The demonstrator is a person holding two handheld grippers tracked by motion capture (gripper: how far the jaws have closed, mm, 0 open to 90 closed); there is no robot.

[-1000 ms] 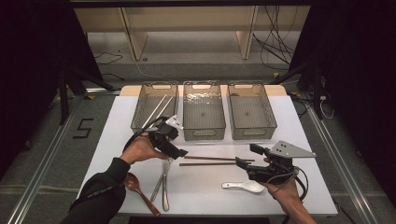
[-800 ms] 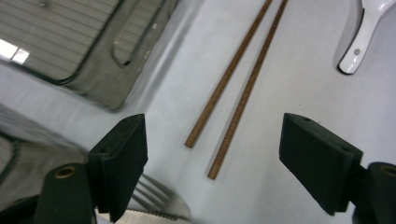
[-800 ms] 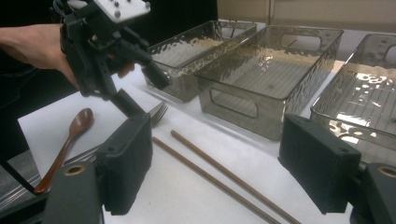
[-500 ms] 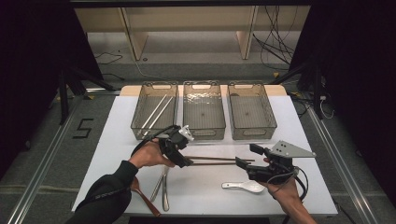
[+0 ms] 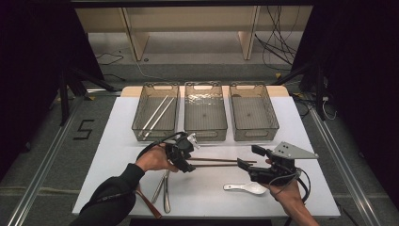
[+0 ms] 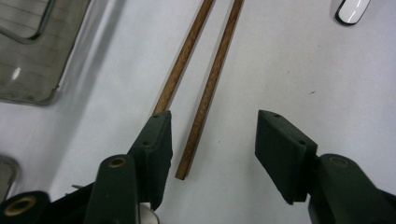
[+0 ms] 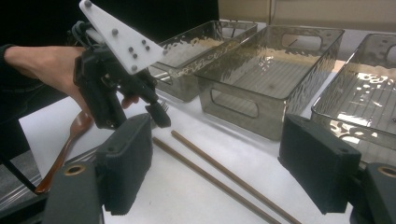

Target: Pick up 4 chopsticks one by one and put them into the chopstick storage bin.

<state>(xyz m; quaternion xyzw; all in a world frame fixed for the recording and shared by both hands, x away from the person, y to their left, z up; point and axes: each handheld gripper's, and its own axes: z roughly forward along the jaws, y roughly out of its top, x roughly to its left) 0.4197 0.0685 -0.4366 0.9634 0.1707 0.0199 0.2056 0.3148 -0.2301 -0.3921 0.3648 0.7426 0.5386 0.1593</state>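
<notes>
**Left claw closing in on wooden chopsticks**

My left gripper (image 6: pixel 212 140) is down at the table (image 5: pixel 117 141) over the near ends of two brown wooden chopsticks (image 6: pixel 205 100). Its jaws have just been closing and now stand about half apart. One stick lies in the gap, the other runs under or against the left-hand pad, and neither is pinched yet, so nothing is held. In the high view the chopsticks (image 5: pixel 221 162) lie side by side across the table's middle, just in front of the three trays (image 5: pixel 205 134), running from the left gripper (image 5: pixel 186 162) toward the right gripper (image 5: pixel 247 167).

The right gripper (image 7: pixel 215 172) hovers, jaws wide and released, with the far ends of the sticks between them and untouched.

Handling, as I judge it: light, stiff, thin and round, so they roll and can twist in the pads. They lie slightly apart (a close may catch one and shove the other away). I would gather both between the pads, grip a bit in from the end tips, and squeeze firmly since wood won't crush.

The left tray (image 5: pixel 155 113) already holds two metal chopsticks (image 5: pixel 157 115). A white spoon (image 5: pixel 244 188) lies near the right hand.
</notes>
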